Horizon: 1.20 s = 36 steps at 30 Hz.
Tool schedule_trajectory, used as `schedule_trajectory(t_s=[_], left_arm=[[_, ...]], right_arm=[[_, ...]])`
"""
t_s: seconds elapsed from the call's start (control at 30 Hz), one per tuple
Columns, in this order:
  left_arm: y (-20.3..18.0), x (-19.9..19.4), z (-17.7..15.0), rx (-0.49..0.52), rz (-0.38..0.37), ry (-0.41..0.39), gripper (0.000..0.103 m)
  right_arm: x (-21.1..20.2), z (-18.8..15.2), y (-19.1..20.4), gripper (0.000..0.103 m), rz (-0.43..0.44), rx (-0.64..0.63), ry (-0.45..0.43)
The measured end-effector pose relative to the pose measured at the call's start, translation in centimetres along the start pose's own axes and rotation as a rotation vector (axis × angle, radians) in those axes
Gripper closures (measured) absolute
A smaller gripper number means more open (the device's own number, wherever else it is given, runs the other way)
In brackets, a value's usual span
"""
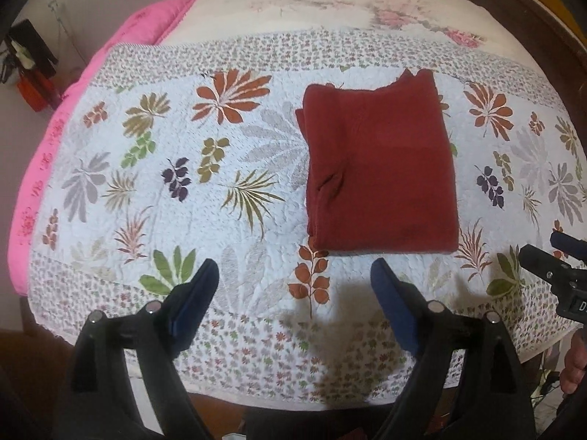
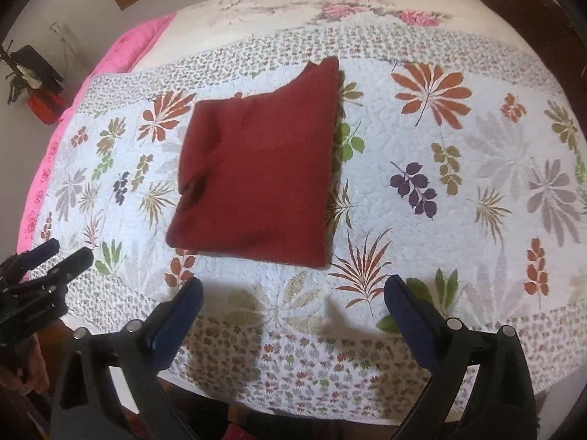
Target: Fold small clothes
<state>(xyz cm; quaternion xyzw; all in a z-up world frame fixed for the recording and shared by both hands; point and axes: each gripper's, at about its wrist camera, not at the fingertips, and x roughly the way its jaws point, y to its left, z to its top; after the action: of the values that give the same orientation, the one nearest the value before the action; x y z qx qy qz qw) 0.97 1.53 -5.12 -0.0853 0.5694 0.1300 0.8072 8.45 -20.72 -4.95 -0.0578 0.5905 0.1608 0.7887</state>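
A dark red garment (image 1: 379,168) lies folded into a flat rectangle on the leaf-patterned quilt (image 1: 183,168), with a small crease on its left side. In the right wrist view the same red garment (image 2: 256,176) lies ahead and left of centre. My left gripper (image 1: 293,278) hovers open just short of the garment's near edge, nothing between its blue pads. My right gripper (image 2: 293,293) is open too, near the garment's front edge, and empty. The right gripper (image 1: 550,260) also shows at the right rim of the left wrist view, and the left gripper (image 2: 47,260) at the left rim of the right wrist view.
The quilt covers a bed with a pink blanket (image 1: 73,110) along its left side and a floral sheet (image 1: 330,3) farther back. A dark wooden headboard (image 2: 532,18) stands at the far right. A red box (image 2: 46,108) with dark items sits by the left wall. A hand (image 1: 576,363) shows at lower right.
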Motion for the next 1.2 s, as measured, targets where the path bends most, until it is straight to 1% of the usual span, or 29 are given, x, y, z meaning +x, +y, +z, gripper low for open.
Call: schedule_trajectory(t_s=[0.07,0.2,0.33,0.5,0.8,0.9,1.0,1.2], left_arm=[[-0.2,-1.0,-0.3,0.009,0.008,-0.013,0.016],[-0.4,-2.6,-0.8,0.014,0.009,-0.026,0.015],[-0.3,-3.8,-1.2,0.012,0.015,-0.04,0.013],[-0.3,-5.1,-1.8,0.008,0.012,-0.05,0.013],[-0.5,-6.8,-2.4,0.022,0.034,-0.083,0.012],[-0.7,-7.2,-2.6,0.028,0.045,-0.093,0.012],[-0.6,-7.4,-2.7,0.029,0.045,-0.096,0.012],[-0.5,-7.1,-2.8,0.024,0.049,-0.084,0.012]], right_arm=[[-1.0,-0.2,0.6,0.004,-0.013,-0.004,-0.015],[-2.3,-0.8,1.9,0.004,-0.064,-0.029,-0.037],[-3.0,-1.5,2.4,0.004,-0.071,-0.026,-0.038],[-3.8,-2.5,3.0,0.004,-0.069,-0.018,-0.036],[-4.5,-2.9,3.7,0.004,-0.078,-0.03,-0.047],[-4.6,-3.0,3.7,0.004,-0.061,-0.02,-0.041],[-4.7,-3.0,3.9,0.004,-0.064,-0.027,-0.046],[-4.7,-3.3,4.0,0.004,-0.063,-0.024,-0.04]])
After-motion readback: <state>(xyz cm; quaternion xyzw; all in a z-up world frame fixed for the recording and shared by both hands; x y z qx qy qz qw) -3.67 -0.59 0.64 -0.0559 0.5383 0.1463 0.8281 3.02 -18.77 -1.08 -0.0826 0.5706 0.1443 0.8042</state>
